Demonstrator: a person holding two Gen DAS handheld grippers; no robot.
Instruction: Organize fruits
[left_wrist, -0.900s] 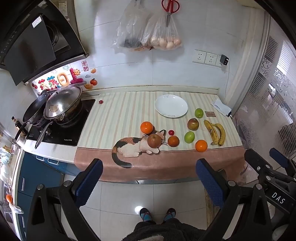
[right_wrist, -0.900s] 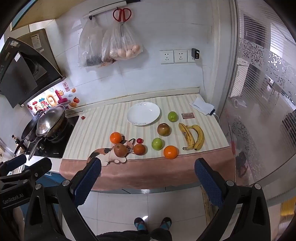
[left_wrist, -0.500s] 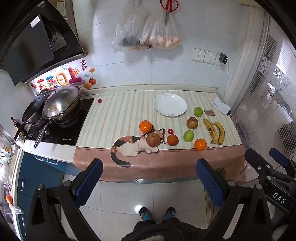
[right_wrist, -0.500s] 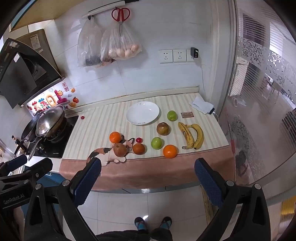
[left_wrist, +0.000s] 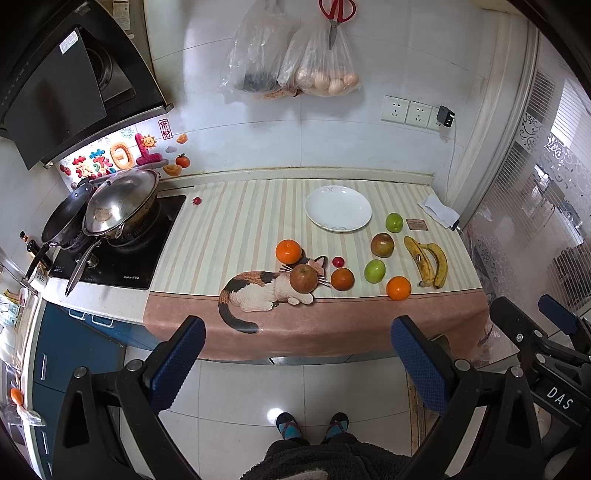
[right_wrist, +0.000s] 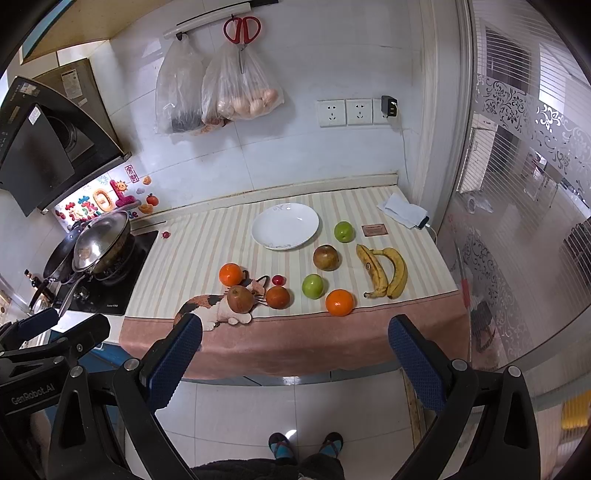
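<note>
I hold both tools back from the worktop (left_wrist: 258, 332), above the floor, angled down at it. The left tool (left_wrist: 295, 354) has its jaws wide apart with nothing between them; the right tool (right_wrist: 295, 354) is the same, wide apart and empty.

The fruit lies loose on the striped cloth (left_wrist: 236, 236). A white plate (left_wrist: 338, 208) sits toward the wall, with nothing on it. Just right of it is a green apple (left_wrist: 394, 222), and nearer me a brown apple (left_wrist: 382, 244) and a second green apple (left_wrist: 375, 271). Two bananas (left_wrist: 428, 264) lie side by side at the right. One orange (left_wrist: 398, 288) sits near the cloth's pink border, another (left_wrist: 288, 252) to the left, a darker one (left_wrist: 342, 279) between them. A red apple (left_wrist: 303, 278) rests on the printed cat (left_wrist: 258, 291), with a small red fruit (left_wrist: 338, 261) just behind.
</note>
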